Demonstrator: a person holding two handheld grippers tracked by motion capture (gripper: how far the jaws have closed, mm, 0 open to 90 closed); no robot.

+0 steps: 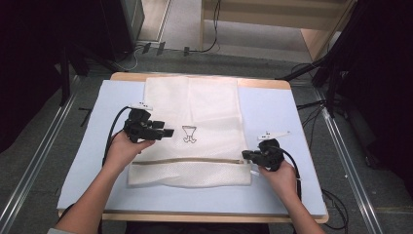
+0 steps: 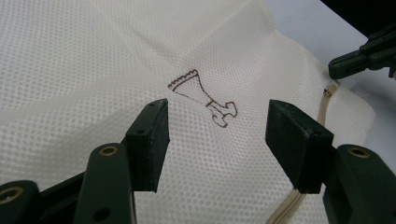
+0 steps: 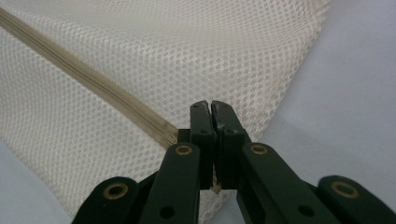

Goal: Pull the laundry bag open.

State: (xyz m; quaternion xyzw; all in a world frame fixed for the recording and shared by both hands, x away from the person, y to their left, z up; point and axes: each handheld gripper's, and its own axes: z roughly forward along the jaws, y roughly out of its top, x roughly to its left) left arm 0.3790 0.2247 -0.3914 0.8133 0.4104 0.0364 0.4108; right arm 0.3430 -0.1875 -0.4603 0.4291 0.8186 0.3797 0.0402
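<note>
A white mesh bag (image 1: pixel 195 112) lies flat on the blue mat, with a small dark emblem (image 1: pixel 189 134) drawn on it and a beige zipper (image 1: pixel 190 161) across its near part. My left gripper (image 1: pixel 168 132) hovers over the bag's left side, pointing right. Its jaws are open and empty, and in the left gripper view the emblem (image 2: pixel 204 96) lies between and beyond the left gripper (image 2: pixel 215 121). My right gripper (image 1: pixel 245 156) is at the zipper's right end. In the right gripper view, the right gripper (image 3: pixel 211 109) has its jaws pressed together on the end of the zipper (image 3: pixel 93 81).
The blue mat (image 1: pixel 272 112) covers a wooden table (image 1: pixel 195 218). Cables run on the floor beyond the far edge, and dark stands rise at both sides. Bare mat lies left and right of the bag. The right gripper (image 2: pixel 345 65) appears far off in the left gripper view.
</note>
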